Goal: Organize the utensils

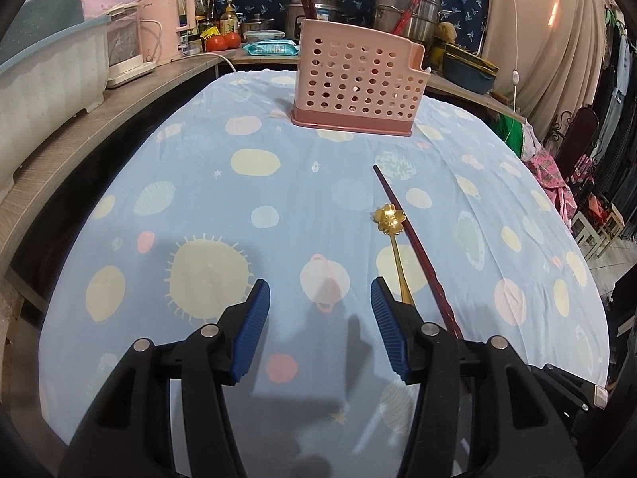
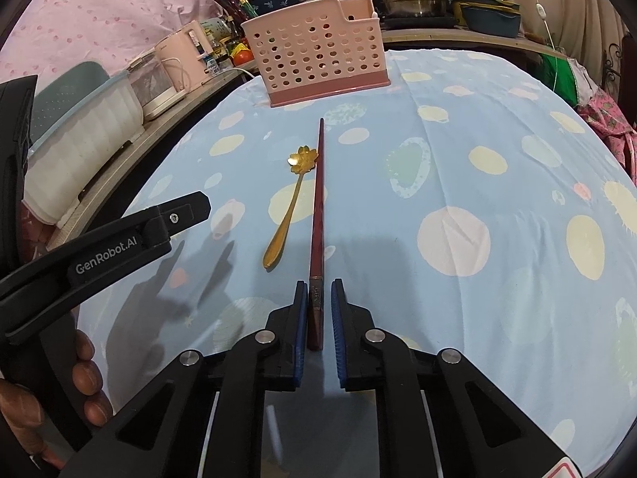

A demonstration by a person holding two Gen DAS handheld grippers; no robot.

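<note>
A dark red chopstick lies on the spotted blue tablecloth, pointing at the pink perforated utensil basket at the far end. My right gripper is shut on the chopstick's thick near end. A gold spoon with a flower-shaped bowl lies just left of it. In the left wrist view my left gripper hovers open and empty over the cloth, with the spoon and chopstick by its right finger and the basket ahead. One of its fingers shows at the right view's left.
A wooden ledge runs along the left with a white container and a pink appliance. Steel pots and bottles stand behind the basket. A person's hand holds the left gripper.
</note>
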